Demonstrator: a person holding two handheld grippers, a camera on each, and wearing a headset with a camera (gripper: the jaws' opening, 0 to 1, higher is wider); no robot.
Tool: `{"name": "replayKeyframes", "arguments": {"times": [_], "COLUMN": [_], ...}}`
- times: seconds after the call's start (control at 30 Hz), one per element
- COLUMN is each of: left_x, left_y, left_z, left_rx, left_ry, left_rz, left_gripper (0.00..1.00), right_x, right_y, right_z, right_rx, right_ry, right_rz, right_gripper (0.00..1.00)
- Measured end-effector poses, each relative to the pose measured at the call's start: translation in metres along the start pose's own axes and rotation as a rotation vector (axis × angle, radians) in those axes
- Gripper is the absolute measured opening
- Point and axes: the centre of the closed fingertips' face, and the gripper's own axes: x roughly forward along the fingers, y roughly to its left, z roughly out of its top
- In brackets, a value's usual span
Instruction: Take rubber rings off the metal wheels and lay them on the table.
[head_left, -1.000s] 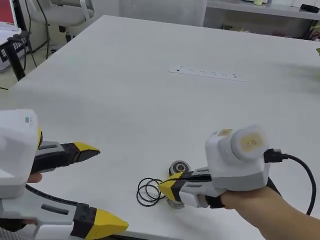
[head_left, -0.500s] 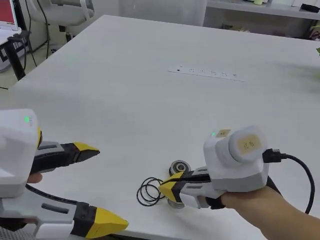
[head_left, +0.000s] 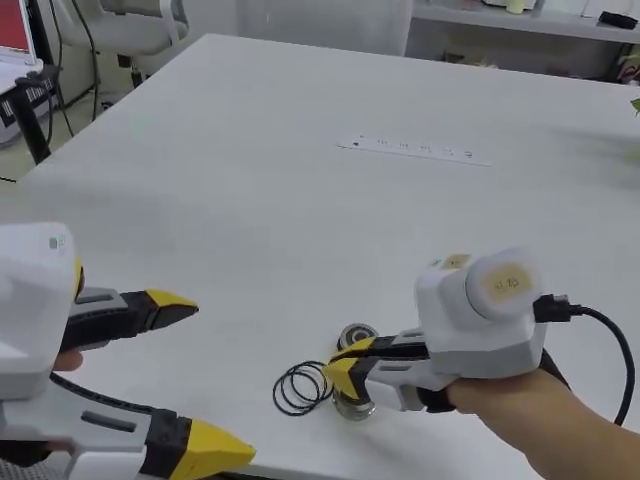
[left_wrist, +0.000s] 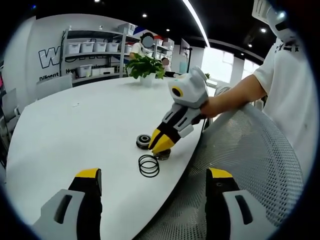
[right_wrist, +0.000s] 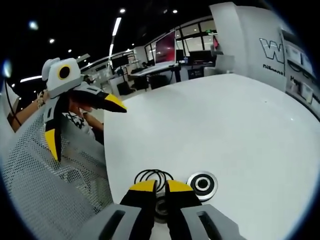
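Several loose black rubber rings (head_left: 300, 388) (left_wrist: 149, 165) (right_wrist: 152, 176) lie overlapped near the table's front edge. One metal wheel (head_left: 357, 335) (left_wrist: 144, 141) (right_wrist: 202, 184) lies flat just beyond them. A second metal wheel (head_left: 352, 405) (left_wrist: 162, 154) (right_wrist: 161, 207) sits under the tips of my right gripper (head_left: 343, 375) (left_wrist: 161, 144) (right_wrist: 161, 188), whose jaws are shut together right above it; whether they pinch a ring is hidden. My left gripper (head_left: 195, 375) (left_wrist: 152, 180) (right_wrist: 82, 117) hangs wide open to the left of the rings, off the table's front edge, holding nothing.
The white table (head_left: 300, 200) stretches far back, with a thin white strip (head_left: 412, 147) lying across its middle. A mesh chair back (left_wrist: 240, 150) stands close at the front edge. A potted plant (left_wrist: 145, 65) stands at the table's far end.
My right gripper has shifted slightly to the right over the near wheel, and more of that wheel shows under its tips. The left gripper and the rings have stayed put.
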Motion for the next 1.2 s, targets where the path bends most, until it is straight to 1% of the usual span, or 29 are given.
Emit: {"name": "replayKeyframes", "arguments": {"times": [0.17,0.3,0.43,0.53,0.63,0.7,0.8,0.83,0.93,0.97,1.0,1.03,1.1,1.17,1.2], "left_x": [0.000,0.000,0.000,0.000,0.000,0.001,0.004,0.005,0.008,0.008,0.010,0.011,0.015,0.019,0.021], "left_y": [0.000,-0.001,-0.002,-0.004,-0.005,-0.007,-0.009,-0.009,-0.007,-0.004,0.000,0.003,0.009,0.013,0.014], "left_z": [-0.001,-0.001,0.002,0.003,0.006,0.013,0.026,0.028,0.037,0.041,0.047,0.050,0.063,0.077,0.082], "left_rx": [0.004,0.011,0.028,0.046,0.064,0.089,0.128,0.136,0.190,0.212,0.234,0.234,0.241,0.277,0.286], "left_ry": [0.007,0.011,0.004,0.009,0.015,0.017,0.004,0.005,0.021,0.017,0.008,0.008,-0.004,-0.028,-0.032], "left_rz": [-0.003,-0.005,-0.014,-0.025,-0.035,-0.047,-0.061,-0.067,-0.080,-0.076,-0.066,-0.064,-0.061,-0.062,-0.064], "left_gripper": [0.83,0.83,0.84,0.86,0.88,0.88,0.88,0.88,0.87,0.86,0.84,0.84,0.84,0.83,0.83], "right_x": [-0.005,-0.010,-0.015,-0.019,-0.021,-0.023,-0.024,-0.025,-0.027,-0.027,-0.027,-0.027,-0.028,-0.029,-0.029], "right_y": [-0.008,-0.016,-0.026,-0.034,-0.042,-0.050,-0.056,-0.057,-0.062,-0.064,-0.066,-0.066,-0.068,-0.069,-0.070], "right_z": [0.005,0.011,0.017,0.017,0.015,0.010,0.007,0.006,0.004,0.002,0.000,-0.001,-0.003,-0.003,-0.003], "right_rx": [0.012,0.029,0.041,0.050,0.060,0.072,0.082,0.082,0.080,0.077,0.071,0.072,0.078,0.084,0.093], "right_ry": [-0.024,-0.056,-0.089,-0.103,-0.104,-0.091,-0.083,-0.082,-0.073,-0.065,-0.057,-0.052,-0.046,-0.047,-0.052], "right_rz": [-0.018,-0.032,-0.054,-0.068,-0.085,-0.107,-0.120,-0.124,-0.142,-0.150,-0.154,-0.154,-0.156,-0.159,-0.161], "right_gripper": [0.04,0.05,0.07,0.08,0.10,0.10,0.11,0.11,0.11,0.11,0.11,0.11,0.12,0.12,0.12]}}
